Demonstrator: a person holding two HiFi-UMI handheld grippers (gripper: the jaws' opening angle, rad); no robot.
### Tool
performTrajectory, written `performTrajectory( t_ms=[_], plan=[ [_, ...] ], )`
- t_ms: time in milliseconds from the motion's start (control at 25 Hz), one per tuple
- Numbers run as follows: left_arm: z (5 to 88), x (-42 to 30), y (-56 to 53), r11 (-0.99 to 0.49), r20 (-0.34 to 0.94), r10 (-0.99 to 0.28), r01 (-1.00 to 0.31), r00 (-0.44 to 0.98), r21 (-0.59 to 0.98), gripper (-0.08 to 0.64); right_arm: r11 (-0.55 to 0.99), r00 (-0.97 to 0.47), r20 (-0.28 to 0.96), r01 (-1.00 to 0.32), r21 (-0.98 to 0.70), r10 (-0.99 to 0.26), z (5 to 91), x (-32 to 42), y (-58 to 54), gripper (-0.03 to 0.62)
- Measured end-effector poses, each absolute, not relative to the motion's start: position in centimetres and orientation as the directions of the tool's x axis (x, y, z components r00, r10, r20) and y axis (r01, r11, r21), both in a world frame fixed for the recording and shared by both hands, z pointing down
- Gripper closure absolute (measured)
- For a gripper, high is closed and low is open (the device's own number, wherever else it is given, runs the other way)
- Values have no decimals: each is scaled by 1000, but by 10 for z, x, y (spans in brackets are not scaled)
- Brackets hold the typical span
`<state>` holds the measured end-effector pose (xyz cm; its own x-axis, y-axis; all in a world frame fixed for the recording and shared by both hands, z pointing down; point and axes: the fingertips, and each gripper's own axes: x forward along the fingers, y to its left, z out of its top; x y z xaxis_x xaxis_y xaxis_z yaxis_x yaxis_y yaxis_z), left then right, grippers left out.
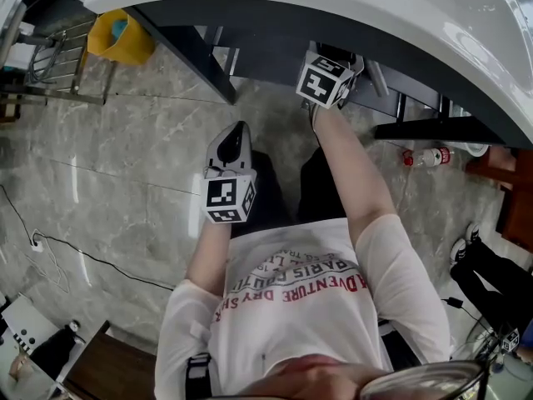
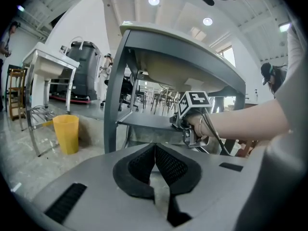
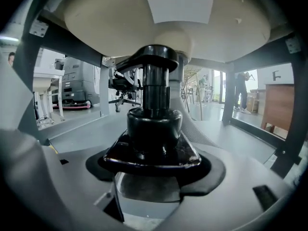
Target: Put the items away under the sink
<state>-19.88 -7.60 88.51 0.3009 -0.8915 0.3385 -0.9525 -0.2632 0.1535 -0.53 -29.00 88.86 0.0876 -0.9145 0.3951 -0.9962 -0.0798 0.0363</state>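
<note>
My right gripper [image 3: 153,163] is shut on a glossy black bottle [image 3: 154,129] with a pump-like top. The bottle stands upright just below the pale underside of the sink basin [image 3: 168,28]. In the head view only this gripper's marker cube [image 1: 325,78] shows; its jaws are hidden under the white sink rim [image 1: 333,11]. The left gripper view shows the right gripper [image 2: 192,124] over the dark shelf [image 2: 144,123] beneath the sink. My left gripper [image 1: 231,144] hangs in front of the sink frame. Its black pads [image 2: 168,167] touch, with nothing between them.
A yellow bin [image 1: 121,36] stands on the floor at the left, beside a metal rack [image 1: 50,57]. A bottle with a red label [image 1: 426,157] lies on the floor at the right, near a wooden cabinet [image 1: 508,190]. A corrugated drain hose [image 3: 192,119] runs down behind the black bottle.
</note>
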Motion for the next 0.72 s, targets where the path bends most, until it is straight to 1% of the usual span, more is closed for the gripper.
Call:
performTrajectory(
  t_ms=[200,360,480,640,720],
  plan=[
    [885,-200,-75,-265,336,-892,-953,301,149,537,-49,56,436,-998,29,-898,895,-9,-291,213],
    [886,-200,-70,-267,342,-890,-953,302,146,537,-21,14,363,-1000,-14,-932,885,-6,-287,212],
    [886,-203,-68,-260,349,-888,-954,298,152,537,-10,-10,331,-998,-58,-943,878,-5,-276,210],
    [883,-199,-70,-259,348,-891,-956,291,134,537,19,-42,250,-995,-94,-967,865,-5,-245,210],
    [881,-195,-70,-262,342,-894,-957,290,124,537,50,-74,229,-993,-108,-971,863,-5,-227,211]
  ],
)
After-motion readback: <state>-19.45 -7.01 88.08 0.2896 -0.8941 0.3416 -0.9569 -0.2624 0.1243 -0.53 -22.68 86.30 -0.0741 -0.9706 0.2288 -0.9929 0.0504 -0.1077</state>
